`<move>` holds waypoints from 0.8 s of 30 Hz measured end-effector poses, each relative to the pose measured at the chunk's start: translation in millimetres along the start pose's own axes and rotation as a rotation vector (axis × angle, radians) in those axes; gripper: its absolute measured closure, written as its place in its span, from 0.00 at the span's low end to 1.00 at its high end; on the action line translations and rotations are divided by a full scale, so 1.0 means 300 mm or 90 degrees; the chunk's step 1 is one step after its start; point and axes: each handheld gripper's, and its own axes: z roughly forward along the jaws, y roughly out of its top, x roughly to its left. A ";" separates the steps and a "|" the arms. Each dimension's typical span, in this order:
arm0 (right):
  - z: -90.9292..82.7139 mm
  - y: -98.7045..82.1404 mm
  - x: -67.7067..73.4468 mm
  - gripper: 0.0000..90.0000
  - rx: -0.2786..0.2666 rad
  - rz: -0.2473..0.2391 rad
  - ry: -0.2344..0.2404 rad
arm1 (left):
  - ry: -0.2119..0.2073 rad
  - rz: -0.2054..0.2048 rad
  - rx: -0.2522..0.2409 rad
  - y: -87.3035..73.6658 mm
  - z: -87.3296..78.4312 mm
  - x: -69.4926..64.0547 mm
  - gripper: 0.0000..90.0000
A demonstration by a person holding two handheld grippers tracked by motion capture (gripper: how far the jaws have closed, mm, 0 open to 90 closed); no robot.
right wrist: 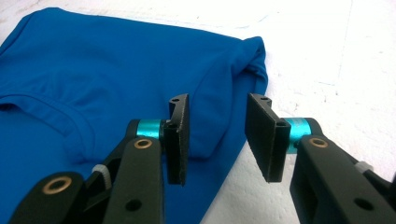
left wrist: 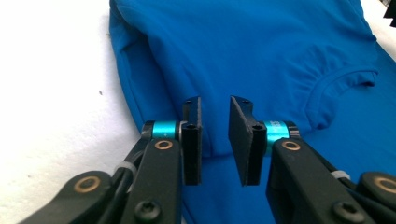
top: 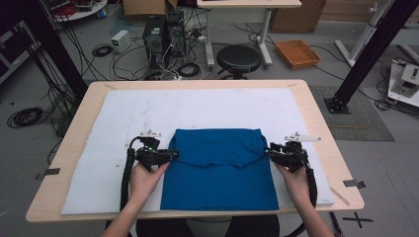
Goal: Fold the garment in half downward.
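A blue T-shirt (top: 220, 168) lies folded on the white mat (top: 123, 113), with its upper part doubled over and the neckline facing the near side. At the shirt's left edge my left gripper (top: 175, 154) rests level with the fold. Its jaws (left wrist: 215, 140) stand a little apart over the folded blue cloth (left wrist: 261, 56), and a gap shows between the pads. My right gripper (top: 267, 149) is at the shirt's right edge. Its jaws (right wrist: 217, 137) stand wider apart, with the fold's corner (right wrist: 116, 70) lying between and behind them, and the pads do not press on it.
The mat covers most of a light wooden table (top: 316, 113). Beyond the far edge stand a black stool (top: 238, 58), computer towers (top: 163, 34) with loose cables, and an orange tray (top: 297, 53) on the floor. A black frame post rises at the right.
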 end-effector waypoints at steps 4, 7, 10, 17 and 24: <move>0.007 -0.002 0.006 0.69 0.006 -0.001 0.002 | 0.002 0.002 0.008 -0.001 0.004 0.000 0.88; 0.008 -0.004 0.005 0.70 0.007 -0.001 0.003 | -0.001 0.003 0.007 -0.002 0.005 -0.003 0.90; 0.006 -0.007 0.003 0.71 0.011 0.007 0.007 | 0.005 0.007 0.012 -0.002 0.007 0.000 0.93; 0.011 -0.013 -0.005 0.71 0.019 0.013 0.004 | 0.019 0.014 0.013 -0.004 0.005 -0.005 0.88; 0.053 -0.023 0.022 0.90 0.058 -0.017 0.010 | 0.019 0.029 0.015 -0.007 0.013 -0.011 0.97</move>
